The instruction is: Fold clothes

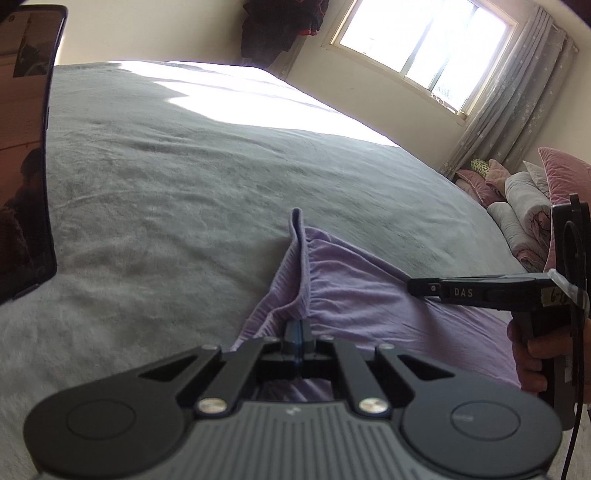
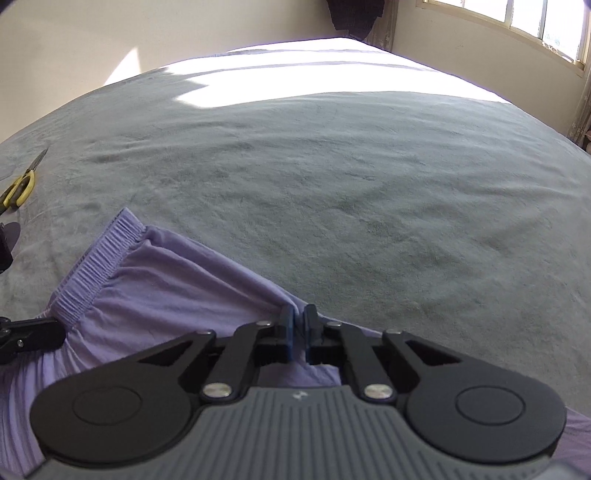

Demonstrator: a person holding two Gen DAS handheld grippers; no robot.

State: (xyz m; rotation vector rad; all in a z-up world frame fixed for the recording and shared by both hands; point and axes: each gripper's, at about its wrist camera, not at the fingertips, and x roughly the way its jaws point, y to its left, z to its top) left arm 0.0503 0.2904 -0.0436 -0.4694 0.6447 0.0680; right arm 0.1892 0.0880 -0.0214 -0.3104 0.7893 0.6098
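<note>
Lying on a grey bed cover [image 2: 332, 166], the lilac garment [image 2: 155, 295] sits at the near edge of the bed, its ribbed elastic waistband [image 2: 92, 273] toward the left side in the right wrist view. Left gripper [image 1: 300, 325]: jaws drawn together, pinching a raised fold of the waistband between the pads; the fabric stands up in a narrow ridge directly ahead of the fingertips in the left wrist view. Right gripper [image 2: 299, 321]: jaws also together, clamped on the garment's far edge, where the cloth gathers into creases running toward the pads. From the left wrist view the right gripper shows side-on at the right, its tip on the lilac cloth, with a hand [image 1: 528, 354] wrapped round its handle. From the right wrist view the left gripper's tip appears at the left frame edge, just beside the lower end of the waistband. The two grip points are apart along the garment, cloth between them lying loosely wrinkled on the cover. Yellow-handled scissors [image 2: 20, 184] rest on the cover at the far left, well apart from the garment. A bright sun patch [image 1: 258, 99] falls across the far part of the bed. Background: window [image 1: 424, 48] with a pale curtain [image 1: 509, 99], pink and grey bedding [image 1: 517, 206] piled at the right, dark clothing [image 1: 280, 26] hanging in the corner. A dark screen [image 1: 26, 147] fills the left edge of the left wrist view.
</note>
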